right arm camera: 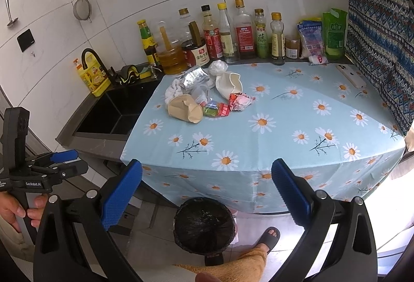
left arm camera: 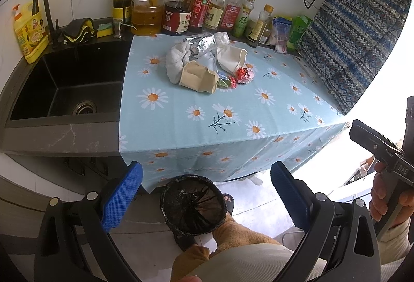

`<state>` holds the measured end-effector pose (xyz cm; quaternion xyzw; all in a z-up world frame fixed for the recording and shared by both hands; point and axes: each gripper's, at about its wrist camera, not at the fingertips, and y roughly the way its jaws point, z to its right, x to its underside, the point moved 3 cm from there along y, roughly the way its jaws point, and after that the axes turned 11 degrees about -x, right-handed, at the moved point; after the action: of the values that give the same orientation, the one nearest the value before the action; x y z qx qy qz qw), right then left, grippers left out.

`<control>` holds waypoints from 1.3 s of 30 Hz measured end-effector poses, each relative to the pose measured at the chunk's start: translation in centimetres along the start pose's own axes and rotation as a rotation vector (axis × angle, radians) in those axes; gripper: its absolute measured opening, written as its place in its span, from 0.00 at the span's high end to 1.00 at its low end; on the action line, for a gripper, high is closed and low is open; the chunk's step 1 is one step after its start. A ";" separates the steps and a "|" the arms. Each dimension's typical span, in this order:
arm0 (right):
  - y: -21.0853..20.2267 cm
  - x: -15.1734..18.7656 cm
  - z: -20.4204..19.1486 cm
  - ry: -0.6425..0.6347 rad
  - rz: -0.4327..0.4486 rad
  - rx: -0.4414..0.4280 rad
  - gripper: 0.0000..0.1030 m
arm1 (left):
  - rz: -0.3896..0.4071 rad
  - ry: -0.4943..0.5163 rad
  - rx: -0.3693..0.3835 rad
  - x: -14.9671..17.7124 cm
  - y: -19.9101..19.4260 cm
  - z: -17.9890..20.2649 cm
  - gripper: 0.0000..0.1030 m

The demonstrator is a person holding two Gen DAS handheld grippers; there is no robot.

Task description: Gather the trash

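Observation:
A heap of trash lies on the daisy tablecloth (left arm camera: 196, 127) (right arm camera: 258, 142): a crushed tan paper cup (left arm camera: 198, 77) (right arm camera: 184, 109), a white paper cup (left arm camera: 231, 58) (right arm camera: 229, 86), a foil wrap (left arm camera: 201, 43) (right arm camera: 194, 78), a white rag (left arm camera: 176, 59) (right arm camera: 172, 91), and red and green wrappers (left arm camera: 244, 75) (right arm camera: 239, 101). A bin lined with a black bag (left arm camera: 192, 205) (right arm camera: 204, 225) stands on the floor below the table edge. My left gripper (left arm camera: 207, 194) and right gripper (right arm camera: 207, 191) both hover open and empty in front of the table, above the bin.
A black sink (left arm camera: 67, 85) (right arm camera: 116, 111) lies left of the cloth. Sauce and oil bottles (left arm camera: 181, 8) (right arm camera: 225, 33) line the back wall. A white phone (right arm camera: 350, 76) rests at the far right. The person's slippered foot (right arm camera: 269, 236) stands beside the bin.

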<state>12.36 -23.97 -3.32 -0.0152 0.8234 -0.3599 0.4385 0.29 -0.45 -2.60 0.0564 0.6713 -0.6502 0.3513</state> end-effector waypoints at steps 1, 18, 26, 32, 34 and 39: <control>0.0 0.0 -0.2 0.002 -0.002 -0.008 0.04 | -0.001 0.001 0.000 0.0 0.0 -0.1 0.07; 1.0 0.5 -1.1 0.026 -0.011 -0.005 0.04 | -0.009 0.018 0.006 -0.7 -0.2 -0.7 0.07; 1.6 -0.7 -2.1 -0.063 0.015 -0.026 0.04 | -0.015 0.014 0.004 -1.7 0.8 -0.3 0.06; 3.8 -2.0 -0.9 -0.070 -0.025 -0.077 0.04 | -0.029 -0.011 -0.011 -3.1 2.4 -0.3 0.07; 4.6 -2.7 -0.2 -0.066 -0.035 -0.093 0.04 | -0.037 -0.020 -0.018 -3.6 3.2 -0.3 0.07; 6.7 -4.8 2.3 -0.049 -0.057 -0.105 0.04 | -0.056 -0.024 -0.040 -5.4 5.4 0.1 0.07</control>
<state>19.02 -18.69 -4.80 -0.0705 0.8293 -0.3282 0.4467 7.28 2.30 -4.17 0.0230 0.6811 -0.6470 0.3421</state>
